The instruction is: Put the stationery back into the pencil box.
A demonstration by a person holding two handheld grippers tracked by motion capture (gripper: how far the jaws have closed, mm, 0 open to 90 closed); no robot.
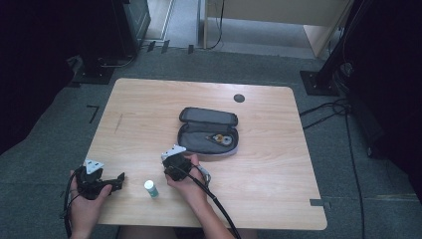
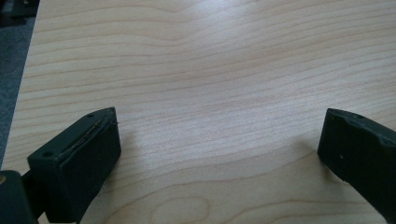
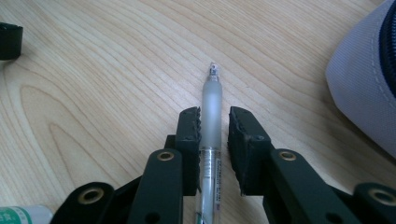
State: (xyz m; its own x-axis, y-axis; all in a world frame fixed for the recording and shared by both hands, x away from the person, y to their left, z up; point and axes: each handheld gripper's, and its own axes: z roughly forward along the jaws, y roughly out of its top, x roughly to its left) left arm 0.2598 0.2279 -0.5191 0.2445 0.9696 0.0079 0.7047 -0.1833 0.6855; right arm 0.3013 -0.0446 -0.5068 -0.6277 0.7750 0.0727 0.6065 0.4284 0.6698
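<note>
Black jaws of the right gripper (image 3: 214, 133) rise at the near edge of its own view, set narrowly apart with a clear plastic pen with a frosted grip (image 3: 212, 100) lying lengthwise between them. One pad looks to be against the barrel and a slim gap shows on the other side, so the pen appears bracketed rather than firmly clamped; judged, it is either being taken up or set down. Its tip points away from the hand, just short of the open grey fabric pencil case (image 1: 208, 131), which suggests the case is its destination. A small white glue stick with a green label (image 1: 151, 188) lies on the near side of the case, between the two hands. Well to the left of the case, the left gripper (image 2: 219, 140) hovers over bare wood with jaws spread wide and nothing between them, seemingly waiting. Beneath all is a pale wood-grain table (image 1: 149, 109) with rounded corners; grey carpet, cables and dark equipment stands surround it.
</note>
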